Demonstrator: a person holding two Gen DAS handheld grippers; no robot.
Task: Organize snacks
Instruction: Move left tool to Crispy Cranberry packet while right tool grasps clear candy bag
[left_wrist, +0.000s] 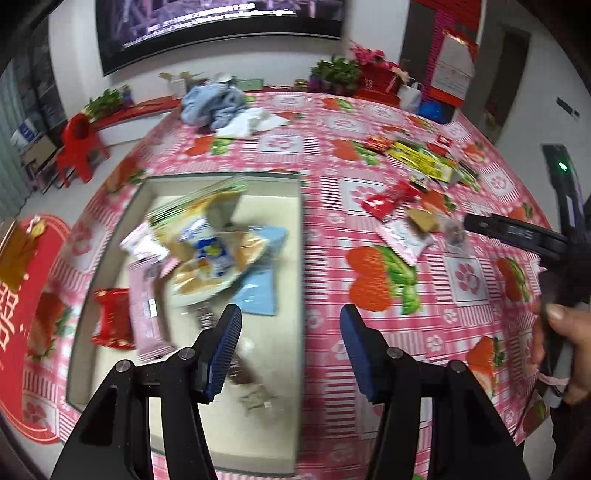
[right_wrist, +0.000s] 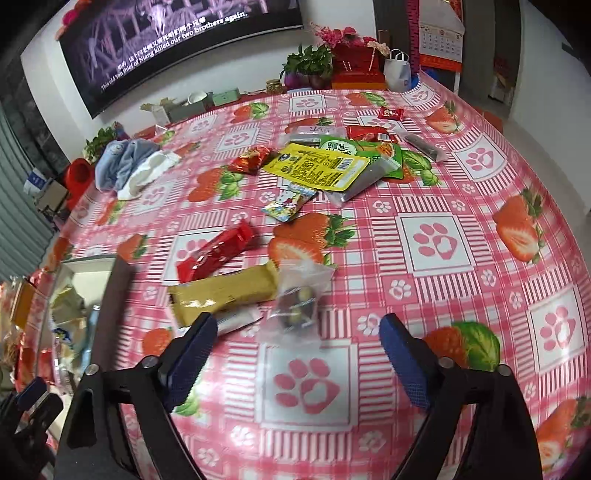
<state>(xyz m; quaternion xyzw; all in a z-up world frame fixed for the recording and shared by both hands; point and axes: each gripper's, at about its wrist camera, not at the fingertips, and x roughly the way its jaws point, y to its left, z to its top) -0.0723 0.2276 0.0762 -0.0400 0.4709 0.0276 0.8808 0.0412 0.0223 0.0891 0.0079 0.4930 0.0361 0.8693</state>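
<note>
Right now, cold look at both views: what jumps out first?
The loud pink strawberry-and-paw tablecloth fills both views. In the right wrist view, loose snack packets lie scattered across it, the yellow packet brightest, with a clear bag just ahead of the open right gripper. In the left wrist view, a shallow box already holds a pile of snacks below the open left gripper.

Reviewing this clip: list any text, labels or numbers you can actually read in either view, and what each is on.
"This old Yan thief of Niang killed our two brothers again." – subtitle on the TV; the Chinese line above it is too blurred.
Wall calendar: number grid, too small.
Yellow packet: print too small.
Red floor mat: large white character, cut off.
</note>
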